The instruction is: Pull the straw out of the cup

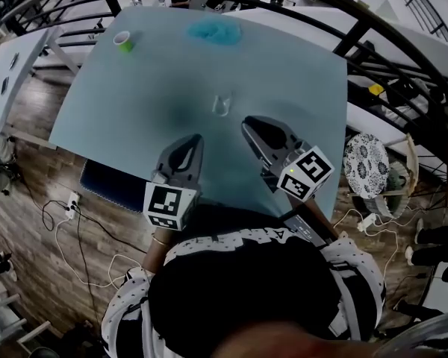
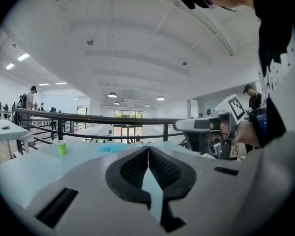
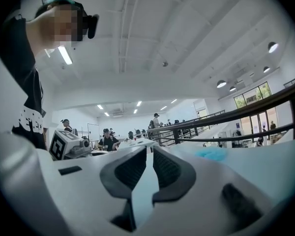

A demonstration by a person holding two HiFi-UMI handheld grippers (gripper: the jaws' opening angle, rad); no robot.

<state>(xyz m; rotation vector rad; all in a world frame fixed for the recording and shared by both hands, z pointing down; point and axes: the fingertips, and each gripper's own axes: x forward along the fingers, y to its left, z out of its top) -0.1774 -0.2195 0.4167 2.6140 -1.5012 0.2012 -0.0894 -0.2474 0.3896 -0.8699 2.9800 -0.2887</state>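
Left gripper (image 1: 197, 137) and right gripper (image 1: 246, 122) are hovering side by side over the near edge of the pale blue table (image 1: 134, 95). The left's jaws are pressing together on nothing; the right's are standing barely parted, empty. A clear cup (image 1: 221, 105) is sitting at mid-table, just beyond their tips, its straw too faint to make out. A green cup (image 1: 123, 41) is standing near the far left corner, and a blue cloth (image 1: 213, 30) is lying by the far edge.

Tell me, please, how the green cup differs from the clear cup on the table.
The green cup is opaque and bright, the clear cup see-through and faint. The green cup stands near the far left corner of the table, the clear cup near its middle. Neither is held.
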